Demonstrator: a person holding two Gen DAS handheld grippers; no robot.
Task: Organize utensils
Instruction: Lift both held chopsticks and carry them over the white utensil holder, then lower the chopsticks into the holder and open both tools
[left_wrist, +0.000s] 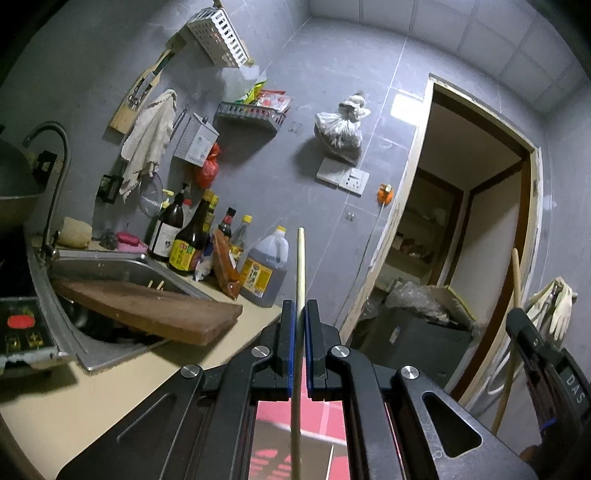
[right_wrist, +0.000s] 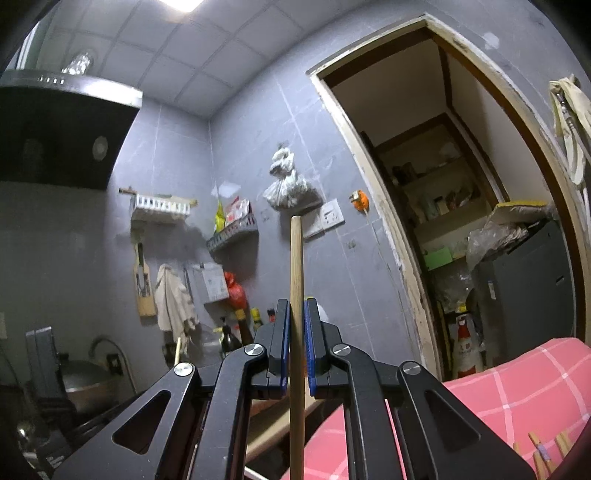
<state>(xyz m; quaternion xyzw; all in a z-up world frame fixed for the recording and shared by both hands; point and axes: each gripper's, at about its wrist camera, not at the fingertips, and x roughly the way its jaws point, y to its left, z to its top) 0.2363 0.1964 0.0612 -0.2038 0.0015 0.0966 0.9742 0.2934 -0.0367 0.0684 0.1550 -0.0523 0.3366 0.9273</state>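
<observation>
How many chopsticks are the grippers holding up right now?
2. One chopstick stands upright in the shut left gripper; the other chopstick stands upright in the shut right gripper. More may lie out of sight.

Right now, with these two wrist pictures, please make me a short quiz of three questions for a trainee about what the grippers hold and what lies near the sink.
1. True or false: the left gripper is shut on a thin wooden stick.
2. What does the right gripper hold? A) a spoon B) a wooden stick C) nothing
3. Fill in: the wooden cutting board lies tilted across the ____.

Key
1. True: both pads press on it.
2. B: it stands upright between the shut pads.
3. Sink.
</observation>
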